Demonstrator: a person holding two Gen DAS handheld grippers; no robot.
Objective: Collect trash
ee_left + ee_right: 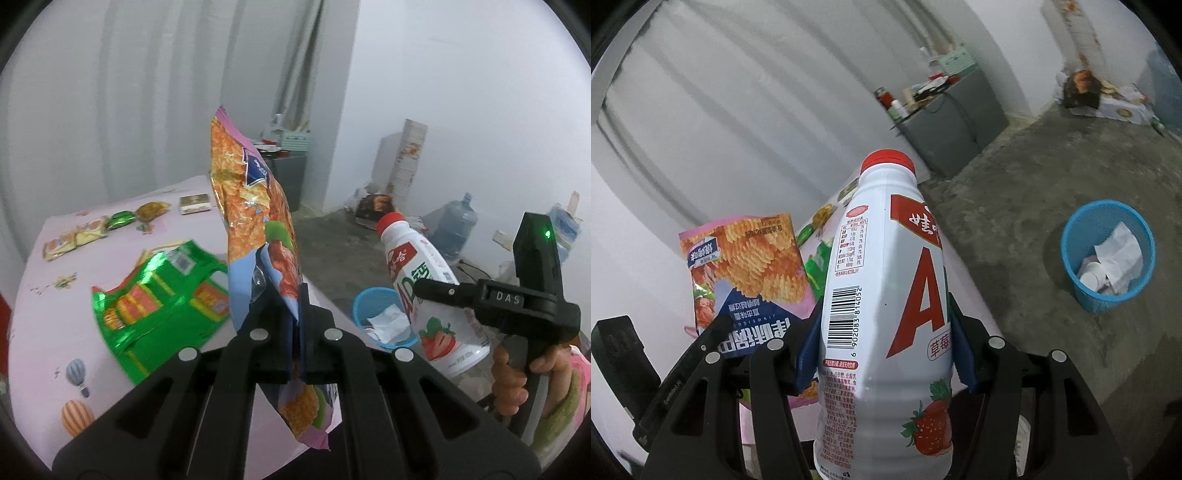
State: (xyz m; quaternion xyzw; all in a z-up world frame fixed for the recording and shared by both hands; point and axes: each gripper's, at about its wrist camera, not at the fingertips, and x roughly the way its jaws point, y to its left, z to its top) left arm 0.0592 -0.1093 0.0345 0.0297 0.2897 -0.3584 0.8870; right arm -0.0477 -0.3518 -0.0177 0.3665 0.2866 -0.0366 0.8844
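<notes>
My left gripper (295, 314) is shut on an orange and pink chip bag (255, 221), which stands up edge-on between the pads above the table's right edge. My right gripper (886, 332) is shut on a white strawberry drink bottle (882, 314) with a red cap, its blue pads pressing both sides. In the left wrist view the bottle (424, 291) and the right gripper (439, 293) hang to the right, over the floor near a blue trash basket (384, 317). The right wrist view shows the chip bag (746, 266) at left and the basket (1108, 254) on the floor at right, holding white paper.
A pink-clothed table (44, 314) carries a green wrapper (159, 306), small snack packets (77, 236) and a small box (194, 204). A water jug (456, 229), a grey cabinet (953, 122) and clutter stand on the concrete floor by the white walls. A hand (513, 373) grips the right tool.
</notes>
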